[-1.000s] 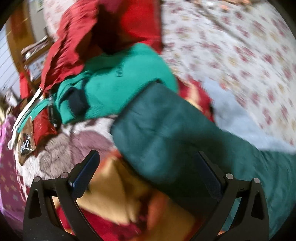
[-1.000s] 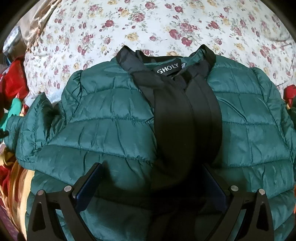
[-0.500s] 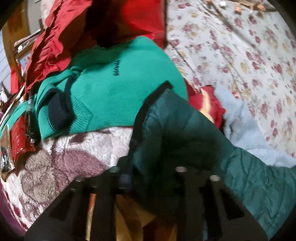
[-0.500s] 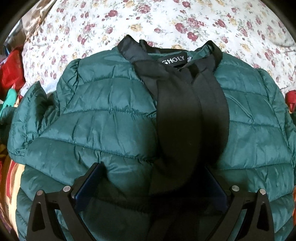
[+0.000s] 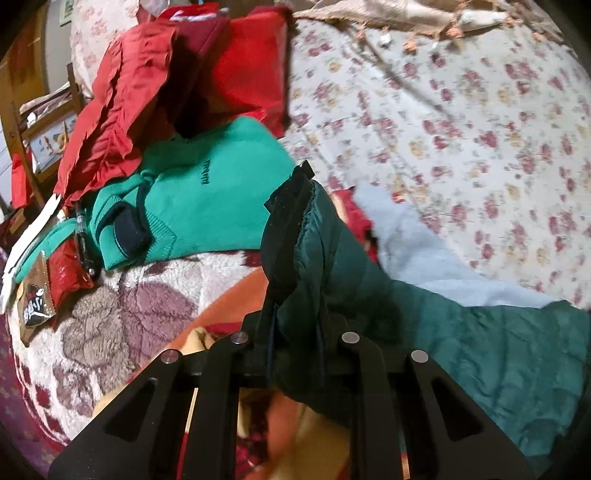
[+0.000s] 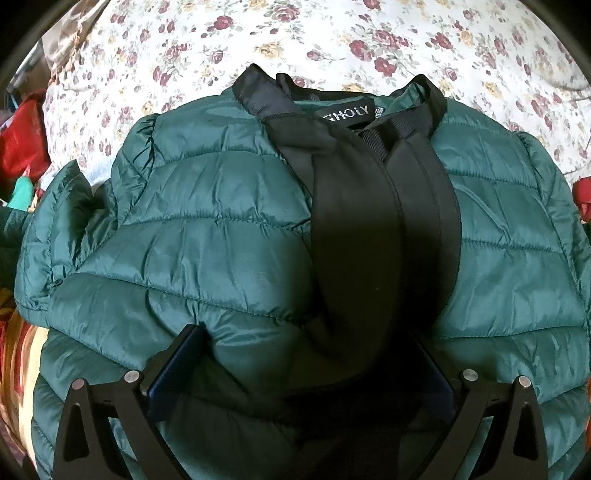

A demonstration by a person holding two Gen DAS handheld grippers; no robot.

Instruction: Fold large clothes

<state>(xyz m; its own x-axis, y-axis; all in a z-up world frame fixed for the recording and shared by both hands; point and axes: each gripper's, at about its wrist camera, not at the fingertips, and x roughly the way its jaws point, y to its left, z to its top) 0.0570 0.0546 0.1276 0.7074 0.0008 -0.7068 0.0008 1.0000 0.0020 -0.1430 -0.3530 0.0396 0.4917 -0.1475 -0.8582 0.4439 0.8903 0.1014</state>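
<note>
A dark green quilted jacket [image 6: 207, 229] with a black front band [image 6: 369, 229] lies front-up on the flowered bedsheet [image 6: 295, 33], collar at the far side. My right gripper [image 6: 299, 369] is open, its jaws straddling the jacket's lower middle. In the left wrist view my left gripper [image 5: 295, 332] is shut on the jacket's sleeve [image 5: 317, 258] near its black cuff [image 5: 288, 199] and holds it lifted above the blankets.
A teal sweater [image 5: 207, 206] and red garments [image 5: 147, 92] are piled at the left. A fleecy patterned blanket [image 5: 122, 314] and an orange blanket [image 5: 229, 306] lie below the left gripper. A pale blue cloth [image 5: 406, 243] lies on the sheet [image 5: 461, 129].
My left gripper has closed on the sleeve end and raised it. The right gripper has stayed open and edged a little forward over the jacket.
</note>
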